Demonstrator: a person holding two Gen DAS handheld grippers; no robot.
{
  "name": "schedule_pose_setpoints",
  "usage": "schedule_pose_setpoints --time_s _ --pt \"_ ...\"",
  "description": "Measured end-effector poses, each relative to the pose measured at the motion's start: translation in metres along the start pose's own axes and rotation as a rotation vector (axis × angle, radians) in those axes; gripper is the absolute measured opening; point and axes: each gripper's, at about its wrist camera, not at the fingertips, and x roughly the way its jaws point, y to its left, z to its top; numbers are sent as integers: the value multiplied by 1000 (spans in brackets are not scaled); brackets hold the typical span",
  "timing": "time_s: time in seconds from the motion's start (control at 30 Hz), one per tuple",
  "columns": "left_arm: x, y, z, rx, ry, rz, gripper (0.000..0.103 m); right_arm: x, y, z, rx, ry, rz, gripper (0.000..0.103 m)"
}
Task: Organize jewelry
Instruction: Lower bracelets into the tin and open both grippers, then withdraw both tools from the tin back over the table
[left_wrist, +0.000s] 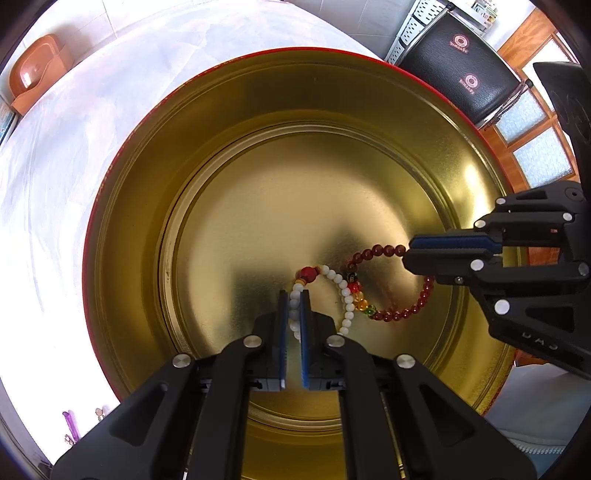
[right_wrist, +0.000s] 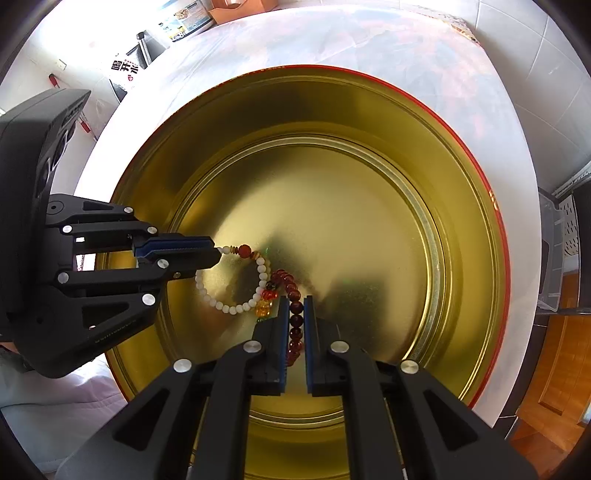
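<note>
white bag (right_wrist: 123, 70): bold black Chinese characters, 喝开水 | black chair back (left_wrist: 465, 62): 2 round pinkish logos, small text beneath too small to read | right gripper (left_wrist: 406, 253) body: raised letters, not legible | box (right_wrist: 184, 20): print too small to read

Two bracelets (left_wrist: 399, 295) – one tin (left_wrist: 258, 110) – two tongs (left_wrist: 294, 295).

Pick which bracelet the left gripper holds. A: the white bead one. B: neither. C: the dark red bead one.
A: the left gripper is shut on the white bead bracelet inside the gold tin.
</note>
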Motion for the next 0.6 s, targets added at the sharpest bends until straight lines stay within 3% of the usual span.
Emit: schedule_pose_setpoints --time_s 0.07,0.1,0.13,0.17,0.2,0.23,0.6 --pt "0 -1 1 4 -5 8 6 -3 3 0 -2 -11 -12 9" --pt "-2 -1 1 12 -12 23 7 -4 4 0 -5 -14 -15 19" --pt "-3 -4 2 21 -15 45 13 -5 7 0 -11 -15 -18 45" --pt "-5 -5 3 28 -10 70 22 -7 9 -1 -22 -27 -25 59" --pt "-7 -5 5 30 -4 94 50 -11 11 -3 -36 -49 -39 76" --pt "-10 -3 6 27 -9 117 67 -15 15 -4 -54 -72 -48 78" --pt "-42 0 -7 -11 -93 155 67 -33 34 -18 -97 -113 -79 80"
